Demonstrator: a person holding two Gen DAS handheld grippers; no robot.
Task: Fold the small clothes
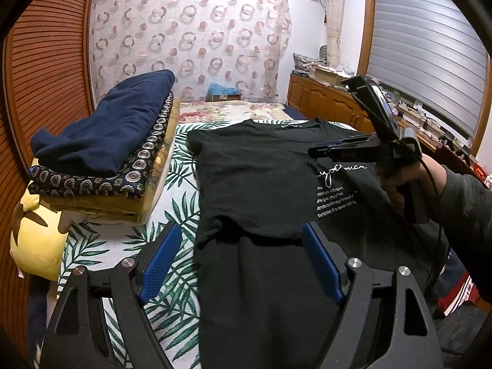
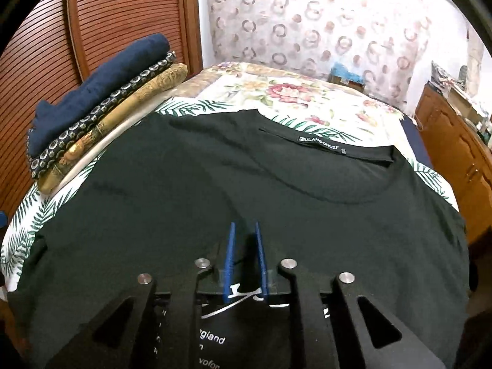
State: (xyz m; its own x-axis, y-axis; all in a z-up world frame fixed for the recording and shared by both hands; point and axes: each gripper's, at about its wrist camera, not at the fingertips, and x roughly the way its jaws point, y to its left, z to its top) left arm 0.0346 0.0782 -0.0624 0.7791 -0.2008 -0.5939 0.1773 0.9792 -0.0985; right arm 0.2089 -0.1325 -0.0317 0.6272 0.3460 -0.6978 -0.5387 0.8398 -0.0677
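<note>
One black T-shirt lies flat on the bed, collar away from you. It's light, limp cotton: pinch an edge, not mid-panel. Your left gripper is spread; your right gripper is nearly pressed together, apparently empty.

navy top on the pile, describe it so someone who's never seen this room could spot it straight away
Find the bed and follow its edge along the slatted wooden wall to the stack of folded clothes. The navy top is the uppermost layer. It is plain dark blue, while the cloth right under it carries a ring pattern and the one below that is golden.
</note>
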